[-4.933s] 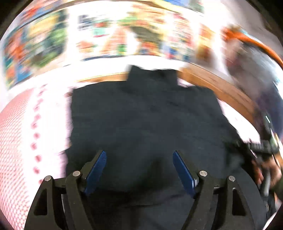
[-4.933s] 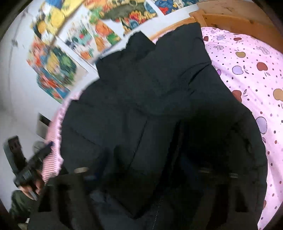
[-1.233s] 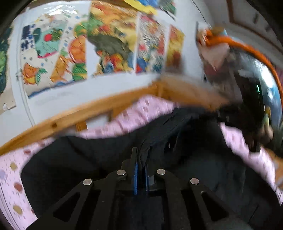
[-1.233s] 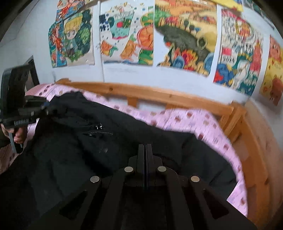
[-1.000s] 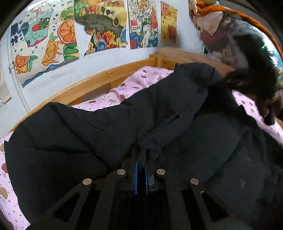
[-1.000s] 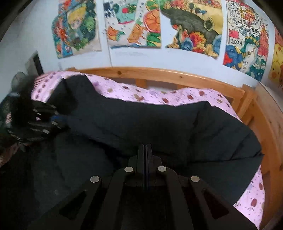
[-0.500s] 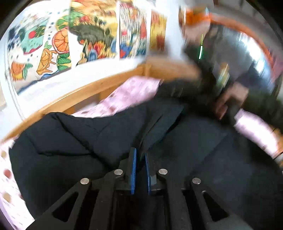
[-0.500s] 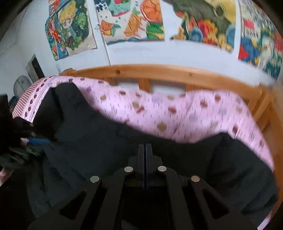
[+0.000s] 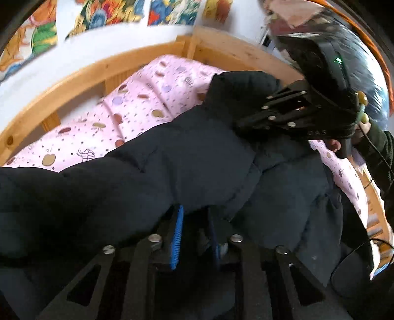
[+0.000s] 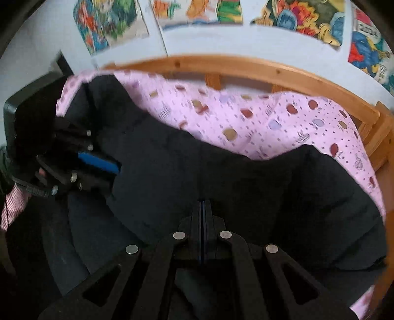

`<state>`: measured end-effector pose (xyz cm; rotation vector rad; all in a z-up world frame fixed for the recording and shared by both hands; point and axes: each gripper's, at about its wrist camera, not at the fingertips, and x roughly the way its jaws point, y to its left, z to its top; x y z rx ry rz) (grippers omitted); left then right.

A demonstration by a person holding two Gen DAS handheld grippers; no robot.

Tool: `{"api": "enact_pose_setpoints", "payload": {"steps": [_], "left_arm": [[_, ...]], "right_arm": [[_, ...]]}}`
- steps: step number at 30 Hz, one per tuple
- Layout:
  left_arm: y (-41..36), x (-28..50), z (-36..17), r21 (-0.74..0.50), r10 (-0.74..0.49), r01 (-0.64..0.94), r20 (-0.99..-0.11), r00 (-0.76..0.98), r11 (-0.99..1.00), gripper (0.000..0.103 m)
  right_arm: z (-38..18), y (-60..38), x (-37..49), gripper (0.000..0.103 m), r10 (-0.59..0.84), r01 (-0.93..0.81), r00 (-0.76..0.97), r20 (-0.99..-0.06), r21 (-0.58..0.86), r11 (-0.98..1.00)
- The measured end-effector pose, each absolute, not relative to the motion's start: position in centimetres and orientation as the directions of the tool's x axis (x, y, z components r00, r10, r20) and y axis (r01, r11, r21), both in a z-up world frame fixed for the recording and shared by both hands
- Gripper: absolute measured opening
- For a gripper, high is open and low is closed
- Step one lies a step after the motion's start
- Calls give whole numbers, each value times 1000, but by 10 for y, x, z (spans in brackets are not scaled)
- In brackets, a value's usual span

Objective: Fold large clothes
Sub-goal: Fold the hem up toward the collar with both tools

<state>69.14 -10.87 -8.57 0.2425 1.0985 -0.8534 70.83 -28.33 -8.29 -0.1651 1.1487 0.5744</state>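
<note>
A black puffy jacket lies folded over itself on the bed. In the left wrist view my left gripper is low in the middle. Its blue pads are opening, a small gap shows between them, and the folded jacket edge drapes over their tips. My right gripper meets the jacket's far corner at the upper right. In the right wrist view the right gripper is shut, tips buried in the jacket. The left gripper is at that view's left, at the jacket's edge.
A pink apple-print sheet covers the bed beyond the jacket. A wooden bed frame curves behind it, under bright posters on the wall. A person's hand and dark sleeve hold the right gripper.
Both grippers have come down toward the bed with the jacket. The left gripper's pads, shut on the fabric a second ago, have parted. The right gripper stays shut.
</note>
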Motion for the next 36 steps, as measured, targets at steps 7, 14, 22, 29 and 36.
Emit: {"api": "enact_pose_setpoints", "payload": {"steps": [7, 14, 22, 29, 36], "left_arm": [[-116, 729, -111, -125, -369, 715, -909, 196, 688, 4], [-111, 746, -146, -146, -408, 738, -893, 188, 659, 4], [-91, 718, -127, -117, -517, 737, -784, 343, 666, 4], [-55, 718, -63, -119, -536, 585, -575, 618, 802, 4], [-11, 768, -93, -272, -364, 242, -700, 615, 931, 4]], "right_arm": [[-115, -269, 740, 1, 313, -519, 223, -923, 159, 840], [-156, -258, 748, 1, 293, -511, 263, -919, 125, 851], [-128, -270, 705, 1, 350, -473, 507, -788, 86, 877], [-69, -292, 734, 1, 257, -264, 698, -669, 93, 960], [-108, -327, 737, 0, 155, -27, 675, -722, 186, 982]]}}
